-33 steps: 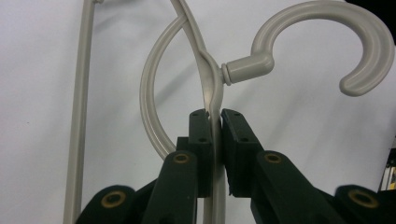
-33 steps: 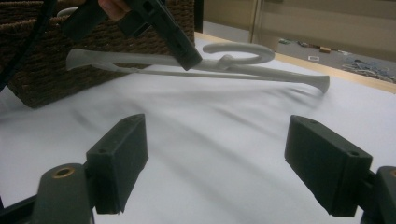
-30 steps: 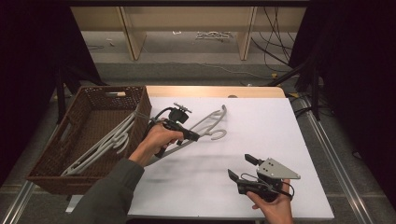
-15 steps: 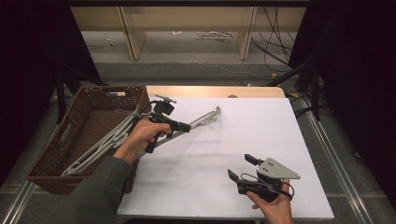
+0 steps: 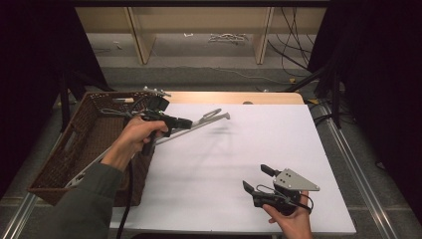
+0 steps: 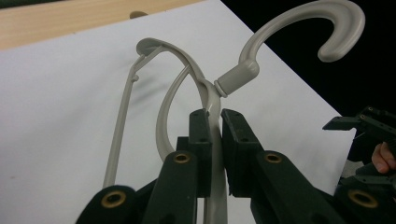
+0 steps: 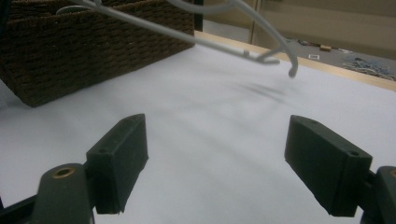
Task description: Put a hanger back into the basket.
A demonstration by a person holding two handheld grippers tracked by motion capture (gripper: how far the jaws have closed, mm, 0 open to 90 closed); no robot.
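Note:
A pale grey plastic hanger [image 5: 211, 119] hangs in the air above the white table's left part, casting a faint shadow. My left gripper [image 5: 185, 122] is shut on it. In the left gripper view the jaws [image 6: 214, 119] pinch the hanger [image 6: 161, 112] just below its neck, and the hook [image 6: 299, 28] points away. My right gripper [image 5: 256, 177] rests at the front right of the table, open, with nothing between its jaws [image 7: 217, 129]. The hanger [image 7: 210, 41] crosses the top of the right gripper view.
A dark wicker basket [image 5: 74, 137] stands at the table's left edge, with pale hangers [image 5: 92, 167] lying in it; it also shows as the basket [image 7: 93, 46] from the right. White sheet [image 5: 259, 134] covers the table; a wooden strip [image 5: 234, 97] runs along the back.
My left hand has lifted the hanger off the table and carried it left toward the basket. The right gripper has stayed where it was.

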